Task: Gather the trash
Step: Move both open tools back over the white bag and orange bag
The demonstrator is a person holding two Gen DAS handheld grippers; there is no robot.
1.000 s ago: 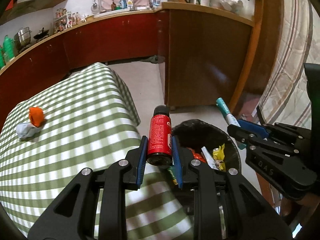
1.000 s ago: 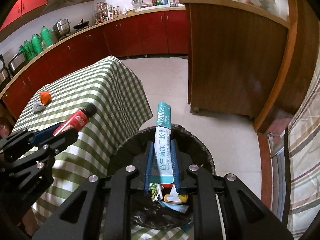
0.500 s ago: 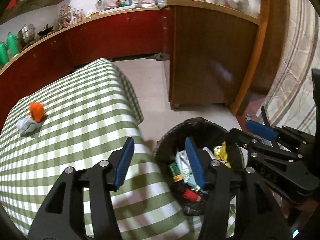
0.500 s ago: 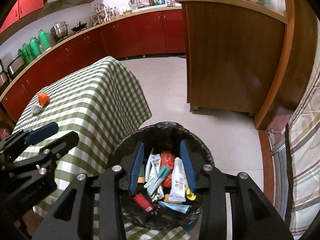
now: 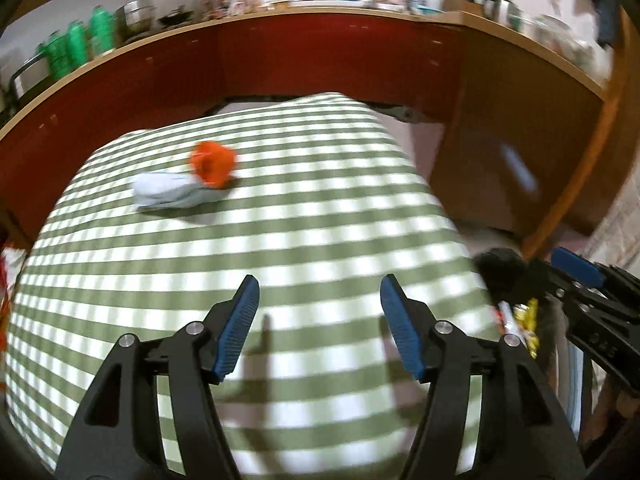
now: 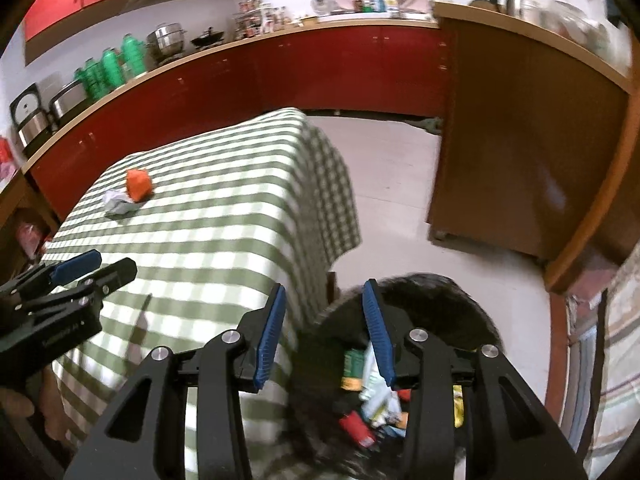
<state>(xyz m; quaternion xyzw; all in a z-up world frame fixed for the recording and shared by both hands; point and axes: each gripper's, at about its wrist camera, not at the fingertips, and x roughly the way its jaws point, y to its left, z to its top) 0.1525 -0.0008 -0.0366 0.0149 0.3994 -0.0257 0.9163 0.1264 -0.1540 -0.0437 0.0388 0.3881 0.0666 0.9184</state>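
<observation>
While red kitchen cabinets curve across the top of both views, a green-checked tablecloth fills the middle, carrying an orange scrap touching a pale crumpled wrapper in the upper left. At lower right of the right wrist view, a black-lined bin holds mixed packets. The left gripper hovers over the cloth, jaws spread and empty. The right gripper hangs above the bin's rim, likewise released.

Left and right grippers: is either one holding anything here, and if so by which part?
Nothing is held. The left gripper is open over the checked tablecloth, and the right gripper is open above the trash bin.
</observation>
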